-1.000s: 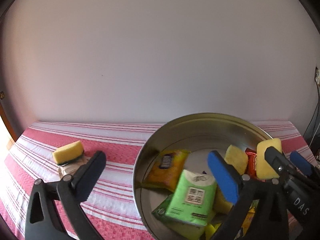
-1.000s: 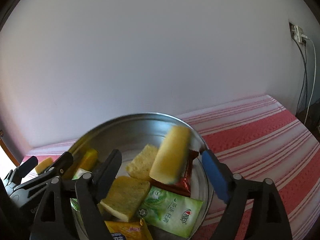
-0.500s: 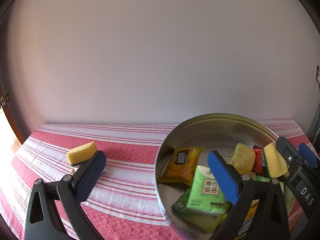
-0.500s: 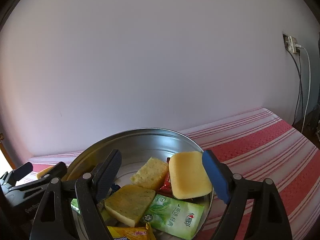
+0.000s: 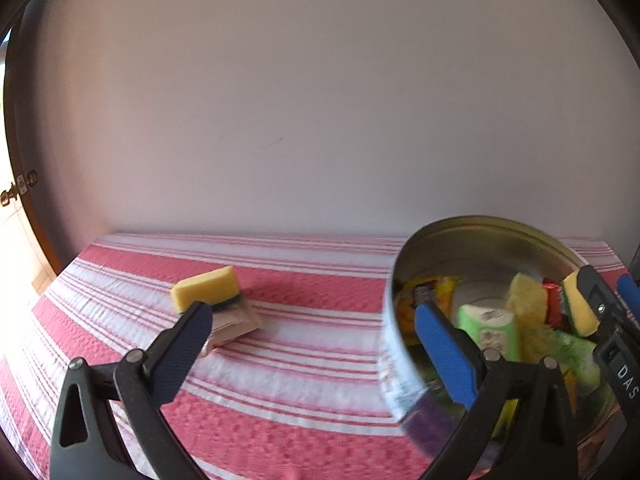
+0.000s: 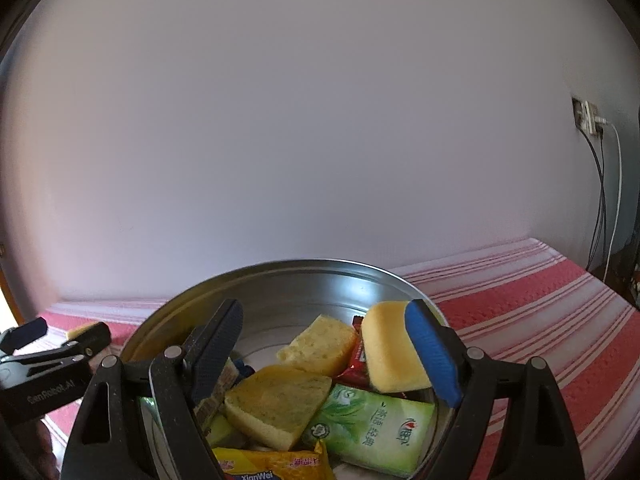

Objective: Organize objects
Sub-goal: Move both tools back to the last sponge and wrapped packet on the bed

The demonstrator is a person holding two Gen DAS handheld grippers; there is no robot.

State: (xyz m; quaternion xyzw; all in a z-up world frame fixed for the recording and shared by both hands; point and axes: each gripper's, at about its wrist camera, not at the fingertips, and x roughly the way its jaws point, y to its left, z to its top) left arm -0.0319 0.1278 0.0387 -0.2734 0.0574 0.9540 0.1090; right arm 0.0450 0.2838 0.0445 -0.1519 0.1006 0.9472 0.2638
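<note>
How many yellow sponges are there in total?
4. Three lie in the metal tin: a smooth sponge by the right rim and two worn ones. The fourth sponge is outside on the striped cloth. Packets may hide more.

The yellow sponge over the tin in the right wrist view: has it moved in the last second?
Yes. The sponge has dropped from upright above the tin to lying inside, against its right wall.
</note>
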